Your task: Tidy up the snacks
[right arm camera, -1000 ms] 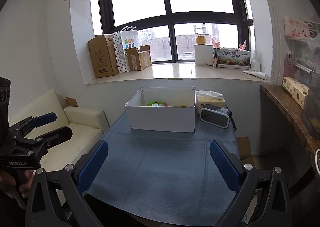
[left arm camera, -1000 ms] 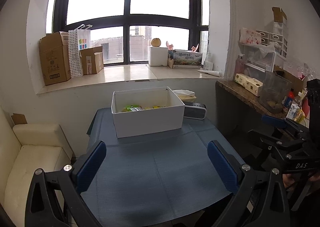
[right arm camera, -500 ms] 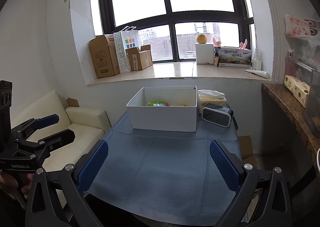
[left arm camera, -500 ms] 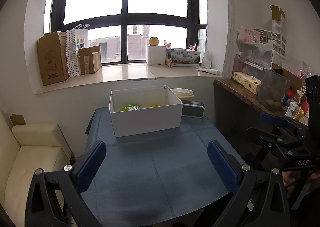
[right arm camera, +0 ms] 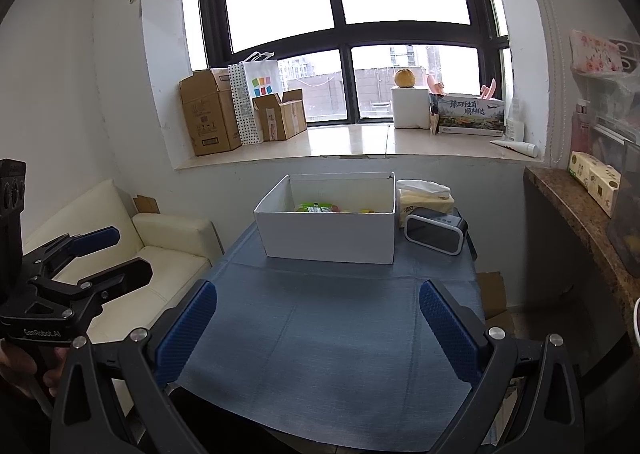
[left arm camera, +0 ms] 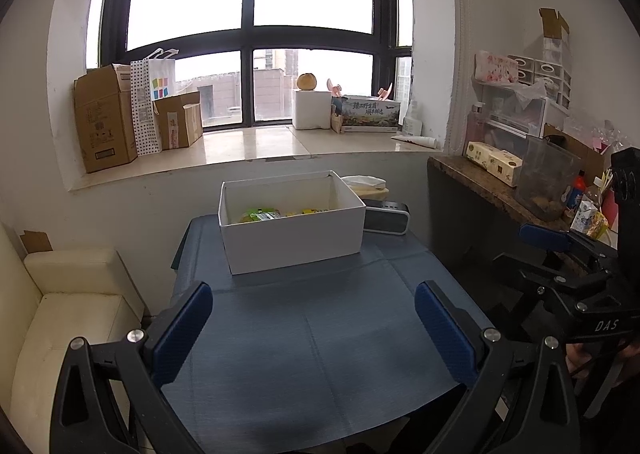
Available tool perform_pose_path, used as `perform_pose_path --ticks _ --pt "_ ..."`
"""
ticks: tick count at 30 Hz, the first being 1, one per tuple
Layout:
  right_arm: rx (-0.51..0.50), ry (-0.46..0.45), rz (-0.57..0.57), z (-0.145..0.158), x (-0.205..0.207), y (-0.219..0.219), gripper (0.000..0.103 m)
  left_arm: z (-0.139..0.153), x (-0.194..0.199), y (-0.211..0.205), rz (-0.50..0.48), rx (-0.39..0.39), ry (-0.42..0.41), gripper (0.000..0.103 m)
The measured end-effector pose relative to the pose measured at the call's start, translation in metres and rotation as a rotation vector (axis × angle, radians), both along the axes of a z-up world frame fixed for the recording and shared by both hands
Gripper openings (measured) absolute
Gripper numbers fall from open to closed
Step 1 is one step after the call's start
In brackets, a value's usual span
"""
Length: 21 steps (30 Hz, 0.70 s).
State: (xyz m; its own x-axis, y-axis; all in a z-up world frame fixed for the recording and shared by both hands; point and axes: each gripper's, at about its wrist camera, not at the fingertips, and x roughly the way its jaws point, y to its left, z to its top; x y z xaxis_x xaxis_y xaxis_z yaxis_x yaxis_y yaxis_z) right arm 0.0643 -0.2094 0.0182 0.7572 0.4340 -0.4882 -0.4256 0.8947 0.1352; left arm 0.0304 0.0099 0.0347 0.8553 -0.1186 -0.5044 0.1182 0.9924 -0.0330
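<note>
A white open box (left arm camera: 294, 240) stands at the far end of the blue-covered table (left arm camera: 320, 334); green and yellow snack packets (left arm camera: 260, 215) lie inside it. The box (right arm camera: 326, 240) and snacks (right arm camera: 320, 208) also show in the right wrist view. My left gripper (left arm camera: 314, 328) is open and empty, held above the table's near end. My right gripper (right arm camera: 318, 328) is open and empty too, back from the box. Each gripper shows at the side of the other's view, the right (left arm camera: 560, 254) and the left (right arm camera: 100, 254).
A black clock-like device (right arm camera: 435, 235) and a tissue pack (right arm camera: 424, 194) sit right of the box. A cream sofa (left arm camera: 60, 318) is left of the table, a stone counter (left arm camera: 500, 190) with clutter right. Cardboard boxes (left arm camera: 104, 122) stand on the windowsill.
Both grippers have pulled back and risen slightly, so the box looks a little farther and lower. Both stay open and empty.
</note>
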Motion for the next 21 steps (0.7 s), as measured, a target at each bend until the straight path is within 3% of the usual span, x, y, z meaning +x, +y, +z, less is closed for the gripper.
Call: perform_pose_path --ticks 21 --pt "-0.008 0.002 0.000 -0.0011 -0.0017 0.0008 0.103 -0.0007 -0.0014 -0.0009 -0.002 0.005 0.002 0.103"
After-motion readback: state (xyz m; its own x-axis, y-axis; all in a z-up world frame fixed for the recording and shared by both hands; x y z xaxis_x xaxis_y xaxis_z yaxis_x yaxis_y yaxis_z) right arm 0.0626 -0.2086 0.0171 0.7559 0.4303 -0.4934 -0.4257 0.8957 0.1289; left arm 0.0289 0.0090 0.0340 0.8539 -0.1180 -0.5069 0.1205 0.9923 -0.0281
